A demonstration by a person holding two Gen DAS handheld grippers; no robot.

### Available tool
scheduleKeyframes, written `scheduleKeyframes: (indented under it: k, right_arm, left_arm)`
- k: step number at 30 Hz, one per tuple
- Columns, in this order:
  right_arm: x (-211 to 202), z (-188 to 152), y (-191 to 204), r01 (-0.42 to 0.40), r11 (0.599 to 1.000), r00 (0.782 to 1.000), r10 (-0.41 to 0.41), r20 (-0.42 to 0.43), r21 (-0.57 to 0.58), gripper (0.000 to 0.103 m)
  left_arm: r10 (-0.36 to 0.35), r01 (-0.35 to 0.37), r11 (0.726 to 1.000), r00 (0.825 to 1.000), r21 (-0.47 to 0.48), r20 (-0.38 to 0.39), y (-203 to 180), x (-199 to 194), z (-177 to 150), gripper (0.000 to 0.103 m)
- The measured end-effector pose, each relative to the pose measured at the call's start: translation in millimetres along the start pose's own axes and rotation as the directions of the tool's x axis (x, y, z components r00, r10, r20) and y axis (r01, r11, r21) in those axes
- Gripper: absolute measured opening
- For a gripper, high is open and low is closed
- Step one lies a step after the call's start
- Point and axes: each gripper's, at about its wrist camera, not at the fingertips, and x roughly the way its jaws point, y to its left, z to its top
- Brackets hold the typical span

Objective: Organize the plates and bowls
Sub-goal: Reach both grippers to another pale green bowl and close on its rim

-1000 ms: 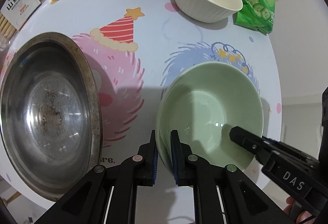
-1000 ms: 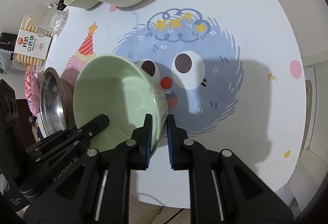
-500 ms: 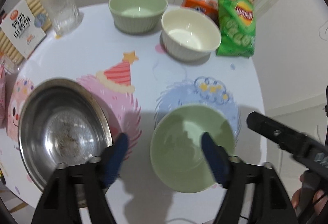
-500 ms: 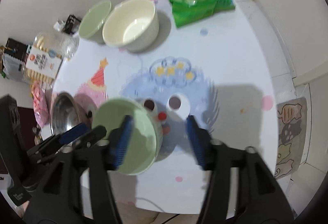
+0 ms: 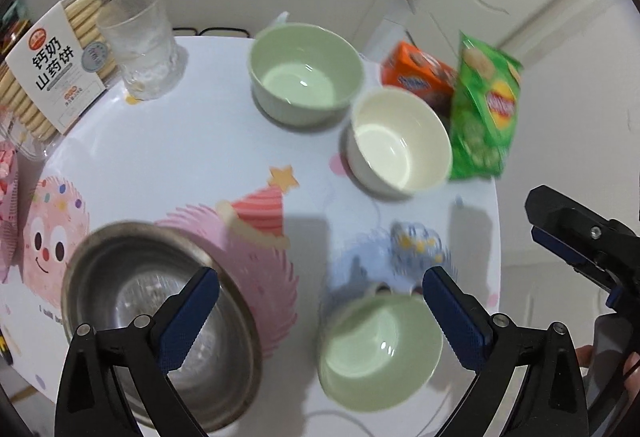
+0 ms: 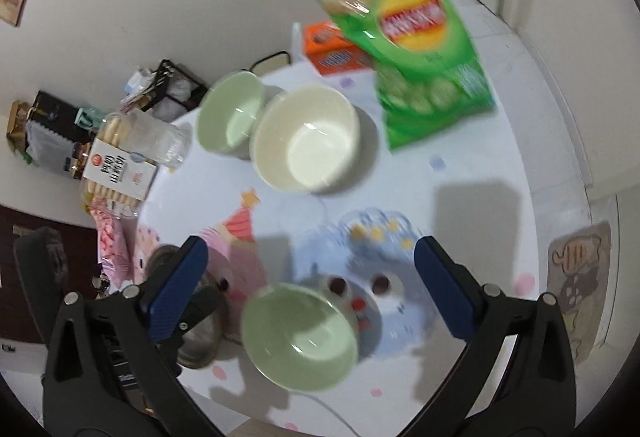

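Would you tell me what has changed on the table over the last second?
Both grippers let go of the near green bowl: the left gripper and right gripper have just been opening, jaws now wide, and pulled up and back. The bowl sits upright on the table. The steel basin and far bowls stayed put.

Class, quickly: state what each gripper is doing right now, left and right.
Left gripper: jaws just opened wide, holding nothing; green bowl sits free below.
Right gripper: likewise just opened, empty.

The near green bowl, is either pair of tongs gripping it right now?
No. The near green bowl sits free on the table, with the left tongs and right tongs spread wide above it.
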Motion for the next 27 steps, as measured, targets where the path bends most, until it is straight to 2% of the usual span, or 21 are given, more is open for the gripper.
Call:
scheduleKeyframes:
  k: [6, 10, 14, 21, 23, 25, 27]
  right_arm:
    - [20.5, 59.4, 35.5, -0.007, 0.994, 1.000, 0.005, -0.020, -0.111, 0.103]
    - [51.1, 92.1, 52.9, -0.023, 0.986, 0.995, 0.007, -0.098, -0.164, 0.103]
    - [80.7, 115.4, 65.7, -0.019, 0.976, 0.988, -0.015, -0.152, -0.217, 0.103]
    - [125.9, 135.4, 70.9, 0.008, 0.965, 0.973, -0.067, -0.221, -0.261, 0.103]
    - [139.4, 139.2, 68.6, 0.008, 0.968, 0.967, -0.071, -0.246, -0.249, 0.103]
    - [151.4, 141.3, 66.3, 0.005, 0.971, 0.962, -0.071, -0.265, -0.241, 0.103]
    - [162.6, 142.0, 65.2, 0.018, 0.969, 0.957, -0.088, -0.275, -0.246, 0.103]
  left_arm:
    - [-0.003, 0.002, 0.993, 1.000, -0.120, -0.008, 25.9, 11.6, 44.4, 0.103]
    - [-0.019, 0.013, 0.980, 0.999, -0.197, -0.031, 40.1, 27.4, 70.7, 0.103]
    - [-0.001, -0.006, 0.972, 0.999, -0.234, -0.033, 49.1, 41.9, 92.7, 0.103]
    - [0.002, -0.021, 0.955, 0.998, -0.295, -0.062, 64.7, 72.2, 115.9, 0.102]
    - [0.014, -0.033, 0.956, 0.998, -0.290, -0.066, 65.6, 80.2, 121.0, 0.095]
    - [0.017, -0.038, 0.953, 0.997, -0.301, -0.075, 66.7, 86.7, 125.8, 0.074]
    - [0.007, -0.034, 0.948, 0.996, -0.316, -0.087, 68.1, 93.7, 129.7, 0.062]
